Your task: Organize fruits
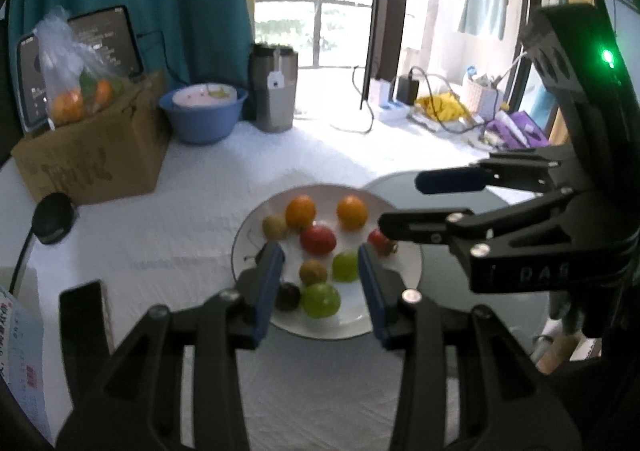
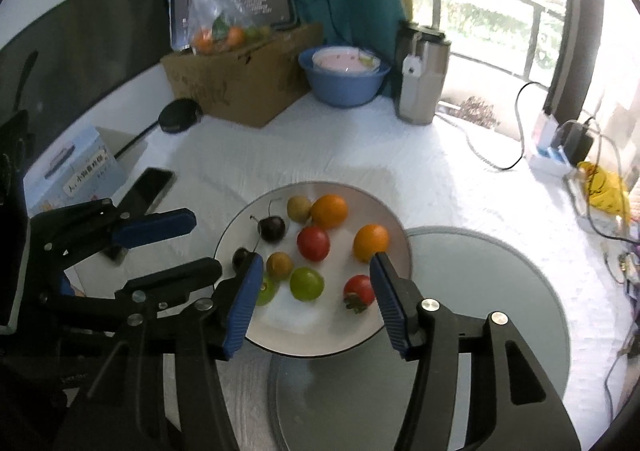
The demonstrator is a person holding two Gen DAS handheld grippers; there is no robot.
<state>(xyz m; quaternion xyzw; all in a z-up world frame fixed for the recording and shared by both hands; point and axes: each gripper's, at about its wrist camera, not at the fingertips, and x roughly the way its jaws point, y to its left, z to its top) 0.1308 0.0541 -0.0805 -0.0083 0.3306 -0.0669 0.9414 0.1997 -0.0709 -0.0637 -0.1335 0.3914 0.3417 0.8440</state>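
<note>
A white plate (image 2: 384, 335) on the white cloth holds two oranges (image 2: 329, 211), a red tomato (image 2: 313, 243), a smaller tomato with a green calyx (image 2: 359, 291), two kiwis (image 2: 279, 265), two green fruits (image 2: 306, 283) and dark cherries (image 2: 272, 227). My right gripper (image 2: 317, 257) hangs open above the plate's near half with nothing between its blue pads. My left gripper (image 1: 319, 249) is also open and empty over the same plate (image 1: 244, 235), coming from the other side. Each wrist view shows the other gripper beside the plate: the right gripper (image 1: 400, 205) and the left gripper (image 2: 204, 245).
Two empty grey plates lie by the fruit plate, one to its right (image 2: 500, 291) and one partly under its near edge (image 2: 320, 391). At the back stand a cardboard box (image 2: 240, 79) with a bag of fruit (image 2: 216, 23), a blue bowl (image 2: 344, 79) and a steel tumbler (image 2: 420, 79). A phone (image 2: 152, 191) lies at left, cables at right.
</note>
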